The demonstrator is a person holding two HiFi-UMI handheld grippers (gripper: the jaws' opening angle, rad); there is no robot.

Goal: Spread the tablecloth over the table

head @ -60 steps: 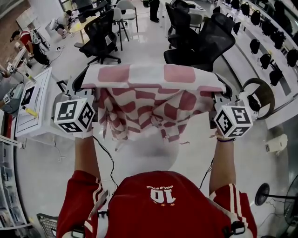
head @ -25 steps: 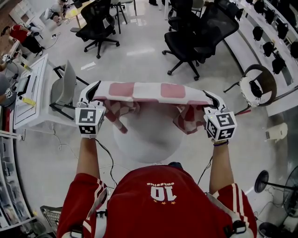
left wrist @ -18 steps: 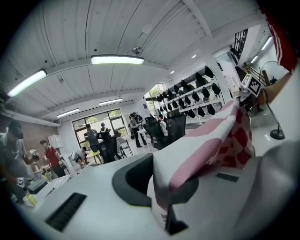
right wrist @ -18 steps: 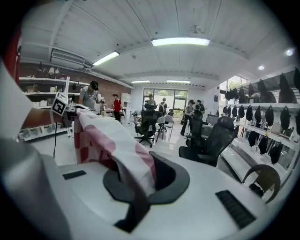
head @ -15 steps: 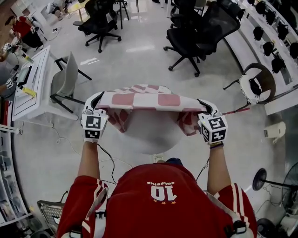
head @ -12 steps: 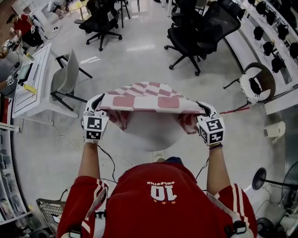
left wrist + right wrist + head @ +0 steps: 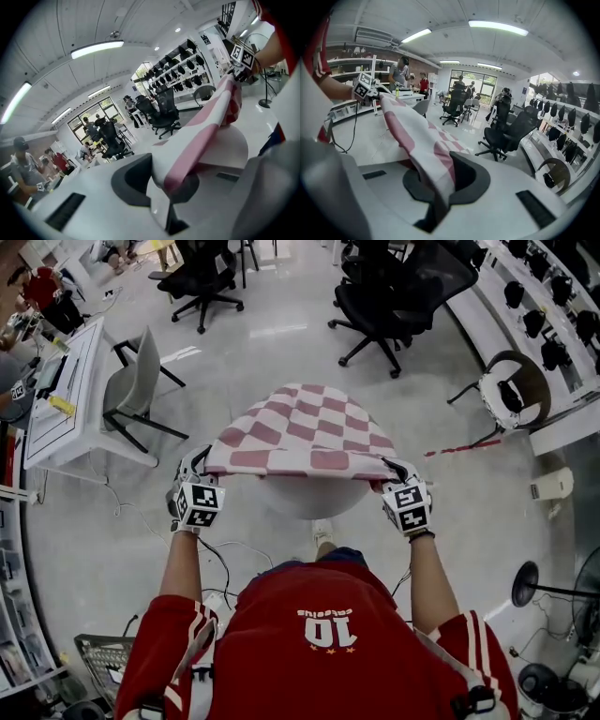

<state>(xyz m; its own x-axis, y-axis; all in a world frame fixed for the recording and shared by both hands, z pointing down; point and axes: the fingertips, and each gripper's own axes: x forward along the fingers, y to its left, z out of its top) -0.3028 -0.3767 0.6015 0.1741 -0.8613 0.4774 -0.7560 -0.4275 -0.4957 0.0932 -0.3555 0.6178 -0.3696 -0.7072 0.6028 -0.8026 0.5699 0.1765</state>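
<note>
The tablecloth (image 7: 305,432) was held above the table (image 7: 309,498), its near corners pinched by the left gripper (image 7: 199,465) and the right gripper (image 7: 394,469). Chairs (image 7: 394,287) were placed behind, a desk (image 7: 61,399) to the left.

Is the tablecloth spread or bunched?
Spread out: tablecloth fans flat above the round table, near edge taut between left gripper and right gripper.

Black office chairs (image 7: 398,292) stand near a grey chair (image 7: 141,381) (beside a white desk (image 7: 80,418)).

Most of the round table (image 7: 309,501) under the checked tablecloth (image 7: 305,432); only its near rim in sight
</note>
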